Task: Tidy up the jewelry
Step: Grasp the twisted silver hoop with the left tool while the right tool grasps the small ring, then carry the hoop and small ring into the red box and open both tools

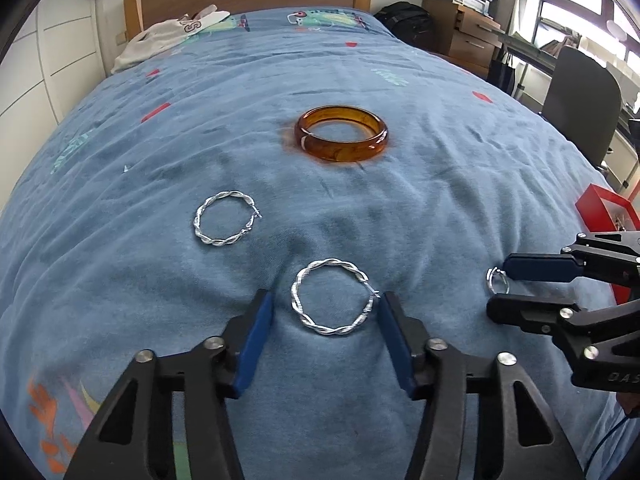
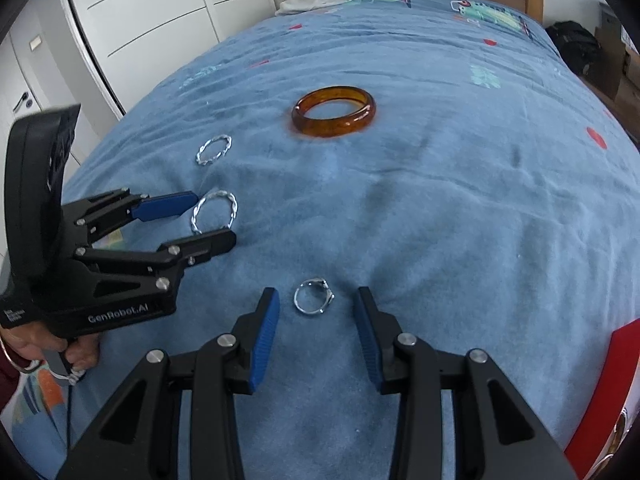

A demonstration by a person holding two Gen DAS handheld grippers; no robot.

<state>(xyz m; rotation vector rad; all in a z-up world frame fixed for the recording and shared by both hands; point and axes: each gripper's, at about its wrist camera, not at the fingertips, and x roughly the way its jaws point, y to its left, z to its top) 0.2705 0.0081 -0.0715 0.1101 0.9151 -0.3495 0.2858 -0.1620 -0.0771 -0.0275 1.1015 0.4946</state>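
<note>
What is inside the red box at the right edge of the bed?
The red box sits at the frame edge. Its pale interior shows a small metallic glint, probably jewelry, too cut off to identify. The right gripper and the frame edge hide the rest.

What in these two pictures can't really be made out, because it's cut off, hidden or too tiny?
- Red box: left wrist view, cut by the right edge; contents unreadable.
- Small ring: left wrist view, partly behind the right gripper; the right wrist view shows it whole.
- Nearer hoop earring: right wrist view, partly covered by the left gripper.
- Hand: right wrist view, mostly hidden behind the gripper body.
</note>
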